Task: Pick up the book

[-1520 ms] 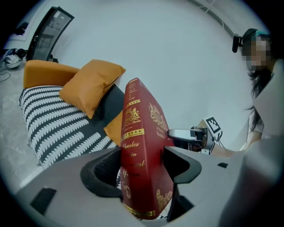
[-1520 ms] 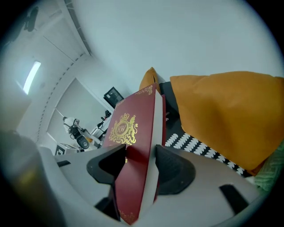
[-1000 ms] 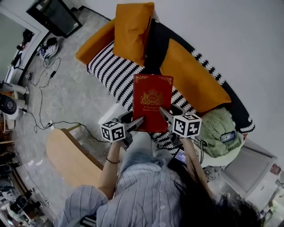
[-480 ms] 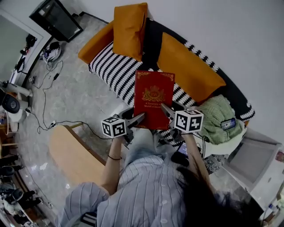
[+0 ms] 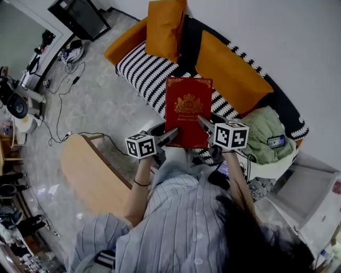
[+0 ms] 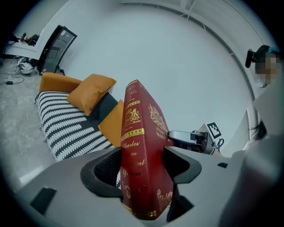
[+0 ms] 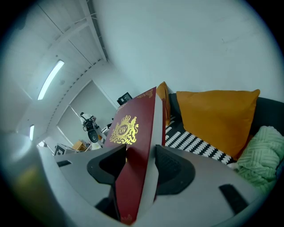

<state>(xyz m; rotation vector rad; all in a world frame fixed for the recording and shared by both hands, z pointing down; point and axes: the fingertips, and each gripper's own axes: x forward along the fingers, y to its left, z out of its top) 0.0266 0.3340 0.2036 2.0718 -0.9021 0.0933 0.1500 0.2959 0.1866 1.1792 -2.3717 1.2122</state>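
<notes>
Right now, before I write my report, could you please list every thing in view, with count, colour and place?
hardcover book with gold crest: one, red, held in front of the sofa
striped sofa: one, black and white, against the wall
cushions: three, orange, on the sofa
knitted blanket: one, green, at the sofa's right end
wooden table: one, light brown, left of the person
flat screen: one, black, on the floor, top left
left tongs: grey, shut on the book's spine side
right tongs: grey, shut on its page-edge side
</notes>
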